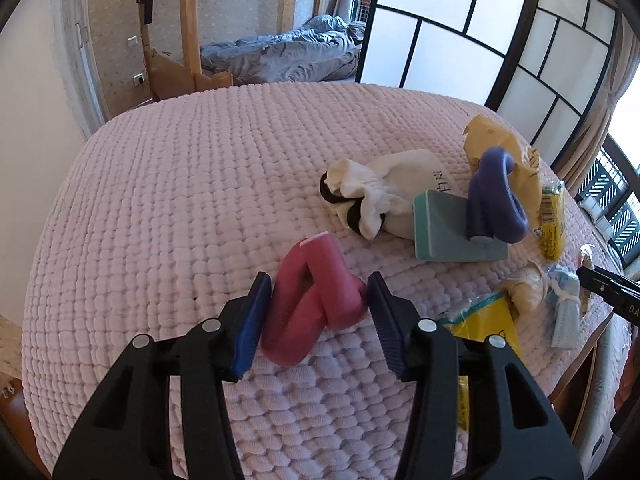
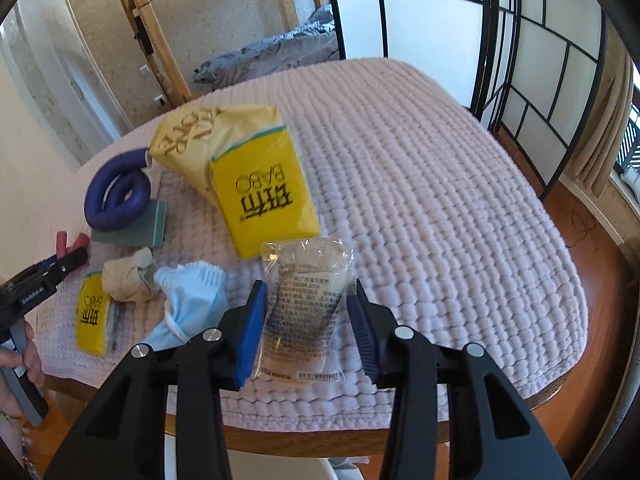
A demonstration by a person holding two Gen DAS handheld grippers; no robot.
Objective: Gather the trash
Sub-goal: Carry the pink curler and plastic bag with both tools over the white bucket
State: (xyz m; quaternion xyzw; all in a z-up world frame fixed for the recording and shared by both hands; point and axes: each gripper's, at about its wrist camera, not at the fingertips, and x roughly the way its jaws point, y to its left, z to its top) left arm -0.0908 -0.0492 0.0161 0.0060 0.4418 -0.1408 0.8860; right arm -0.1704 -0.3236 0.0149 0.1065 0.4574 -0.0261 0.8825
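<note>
My left gripper (image 1: 318, 292) is shut on a pink bent foam roller (image 1: 304, 312), its blue pads pressing both sides, on the pink quilted cover (image 1: 192, 200). My right gripper (image 2: 307, 288) is shut on a clear plastic packet (image 2: 308, 260) with printed text, near the cover's front edge. Left of that packet lie a blue face mask (image 2: 188, 300), a crumpled beige wad (image 2: 128, 276) and a small yellow packet (image 2: 92, 312). A large yellow packet (image 2: 264, 196) and a beige bag (image 2: 192, 140) lie behind it.
A purple foam roller (image 1: 494, 200) rests on a teal sponge block (image 1: 452, 236), beside a white cloth pouch (image 1: 384, 192). The wooden table edge (image 2: 280, 436) runs along the front. A hand (image 2: 16, 360) holds the left gripper's handle. A black-framed screen (image 1: 520, 60) stands behind.
</note>
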